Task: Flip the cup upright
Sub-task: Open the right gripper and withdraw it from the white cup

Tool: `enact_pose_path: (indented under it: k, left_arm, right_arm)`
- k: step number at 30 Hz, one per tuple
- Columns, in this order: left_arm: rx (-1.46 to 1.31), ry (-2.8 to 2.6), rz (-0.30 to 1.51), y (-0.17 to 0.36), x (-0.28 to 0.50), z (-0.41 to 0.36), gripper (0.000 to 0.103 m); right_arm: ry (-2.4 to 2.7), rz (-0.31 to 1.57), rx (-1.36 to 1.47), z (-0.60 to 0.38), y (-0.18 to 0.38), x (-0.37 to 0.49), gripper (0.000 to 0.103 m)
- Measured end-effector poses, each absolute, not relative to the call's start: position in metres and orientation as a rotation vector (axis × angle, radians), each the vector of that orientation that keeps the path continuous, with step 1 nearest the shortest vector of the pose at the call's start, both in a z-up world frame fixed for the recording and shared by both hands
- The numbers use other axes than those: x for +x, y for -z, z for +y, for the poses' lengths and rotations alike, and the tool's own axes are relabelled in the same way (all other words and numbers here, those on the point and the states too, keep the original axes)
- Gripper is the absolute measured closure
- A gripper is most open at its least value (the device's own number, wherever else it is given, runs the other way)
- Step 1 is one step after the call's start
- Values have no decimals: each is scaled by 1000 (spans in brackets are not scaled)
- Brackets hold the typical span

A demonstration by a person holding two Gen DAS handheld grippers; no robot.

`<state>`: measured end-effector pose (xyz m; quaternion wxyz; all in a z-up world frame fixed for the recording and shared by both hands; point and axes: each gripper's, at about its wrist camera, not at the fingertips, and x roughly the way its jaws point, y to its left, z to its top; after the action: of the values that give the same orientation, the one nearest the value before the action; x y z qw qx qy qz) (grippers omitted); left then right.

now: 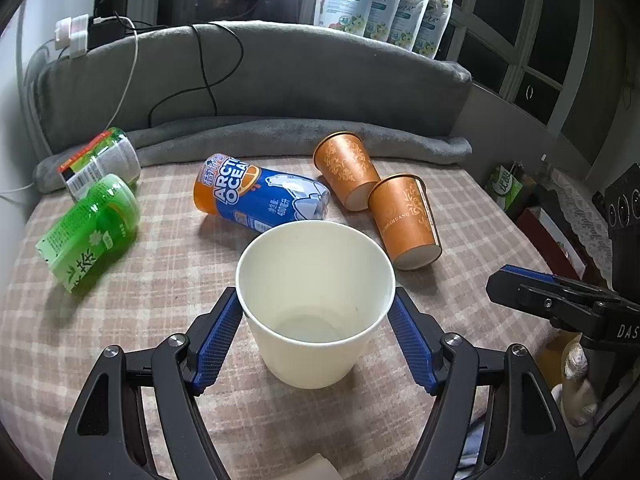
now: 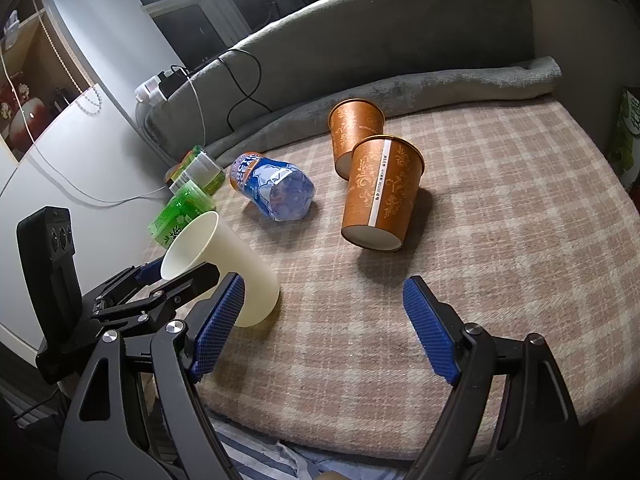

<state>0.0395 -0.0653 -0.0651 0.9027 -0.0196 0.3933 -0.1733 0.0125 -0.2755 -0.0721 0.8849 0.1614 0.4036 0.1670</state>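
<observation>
Cream cup [image 1: 316,308], two orange cups [image 1: 346,170] (gold floral print), blue-orange bottle [image 1: 260,194], green bottles [image 1: 90,232], beige-pink plaid blanket [image 2: 500,240], blue gripper pads [image 1: 216,340].

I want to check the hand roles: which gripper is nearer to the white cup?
Left. The left gripper has its fingers on both sides of the white cup. The right gripper is open beside the cup, apart from it, with nothing between its fingers.
</observation>
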Motion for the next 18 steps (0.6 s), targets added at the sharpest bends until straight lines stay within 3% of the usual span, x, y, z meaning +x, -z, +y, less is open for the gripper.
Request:
enact_pose_path:
  k: [18]
  left_arm:
    - [-50, 390, 830, 62, 25, -60, 27]
  right_arm:
    - [-342, 812, 303, -272, 64, 9, 19]
